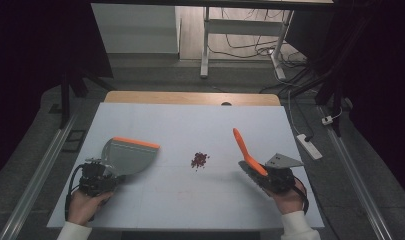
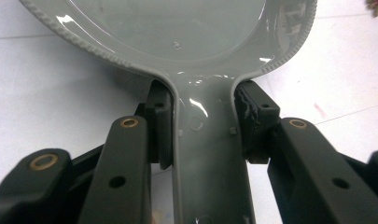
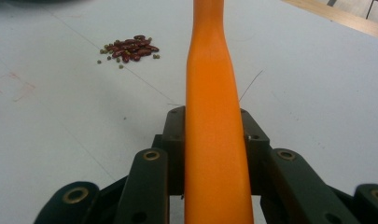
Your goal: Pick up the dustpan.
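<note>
The left gripper (image 1: 101, 176) is lying low near the table's (image 1: 190, 195) near-left edge, its jaws clamping the handle of a grey dustpan (image 1: 127, 155) that is extending ahead of it, orange lip farthest out. The right gripper (image 1: 270, 177) is pinching an orange brush handle (image 1: 245, 150), which is tilting up and away. A small pile of beans (image 1: 199, 159) is sitting between both grippers, slightly ahead.

High view dim, dark vignetted corners — table (image 1: 190, 125) evenly lit; glare streaks on dustpan (image 2: 177, 28); near jaws soft-focused.
</note>
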The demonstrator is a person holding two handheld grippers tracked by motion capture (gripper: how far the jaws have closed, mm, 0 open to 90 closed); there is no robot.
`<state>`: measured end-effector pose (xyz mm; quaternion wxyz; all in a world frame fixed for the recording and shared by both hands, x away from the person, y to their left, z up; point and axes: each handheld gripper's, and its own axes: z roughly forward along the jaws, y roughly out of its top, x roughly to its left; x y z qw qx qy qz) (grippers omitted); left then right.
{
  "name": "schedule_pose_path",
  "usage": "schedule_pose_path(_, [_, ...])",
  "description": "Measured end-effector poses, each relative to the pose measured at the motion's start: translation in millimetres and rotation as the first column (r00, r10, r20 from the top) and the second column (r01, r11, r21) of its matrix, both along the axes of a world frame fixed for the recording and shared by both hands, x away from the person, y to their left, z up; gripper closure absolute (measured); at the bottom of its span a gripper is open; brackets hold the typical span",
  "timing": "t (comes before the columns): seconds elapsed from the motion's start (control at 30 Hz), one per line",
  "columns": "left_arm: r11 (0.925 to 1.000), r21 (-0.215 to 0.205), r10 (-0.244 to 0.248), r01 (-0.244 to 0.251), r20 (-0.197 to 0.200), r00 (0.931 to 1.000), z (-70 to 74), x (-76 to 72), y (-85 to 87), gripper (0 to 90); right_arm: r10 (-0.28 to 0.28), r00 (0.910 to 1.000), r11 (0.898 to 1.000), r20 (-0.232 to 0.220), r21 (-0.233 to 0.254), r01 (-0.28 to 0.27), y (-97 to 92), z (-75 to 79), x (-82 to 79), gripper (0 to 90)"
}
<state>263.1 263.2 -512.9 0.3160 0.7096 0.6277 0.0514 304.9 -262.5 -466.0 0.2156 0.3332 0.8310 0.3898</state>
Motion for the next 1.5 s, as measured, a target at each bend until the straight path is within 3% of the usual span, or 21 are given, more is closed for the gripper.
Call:
schedule_pose_path(0.3, [0.9977, -0.059, -0.027, 0.032, 0.089, 0.9956, 4.7, -2.9, 5.6, 61.2, 0.000, 1.0000, 1.000, 0.004, -0.004, 0.000, 0.7, -0.1, -0.4, 70.7])
schedule_pose_path(0.5, [0.9948, -0.080, -0.053, 0.063, 0.122, 0.9911, 7.1, -1.2, 8.2, 61.2, -0.006, 0.9998, 1.000, 0.019, -0.006, 0.007, 0.4, 0.5, -1.9, 70.7])
schedule_pose_path(0.83, [0.9819, -0.145, -0.093, 0.121, 0.187, 0.9780, 8.9, -2.3, 15.8, 61.2, -0.013, 0.9995, 1.000, 0.030, -0.010, 0.013, -0.3, 1.3, -2.4, 70.7])
schedule_pose_path(1.27, [0.9717, -0.127, -0.166, 0.200, 0.238, 0.9571, 10.3, -5.7, 13.0, 61.2, -0.008, 0.9992, 1.000, 0.039, -0.010, 0.009, 0.6, 2.6, -3.0, 70.7])
schedule_pose_path(1.3, [0.9688, -0.118, -0.184, 0.218, 0.249, 0.9508, 10.8, -6.6, 12.6, 61.2, -0.008, 0.9993, 1.000, 0.036, -0.011, 0.009, 0.9, 1.9, -2.9, 70.6])
schedule_pose_path(1.5, [0.9593, -0.094, -0.234, 0.266, 0.263, 0.9359, 11.7, -7.7, 8.6, 61.3, -0.006, 0.9994, 1.000, 0.035, -0.014, 0.006, 1.8, 1.0, -2.6, 70.7])
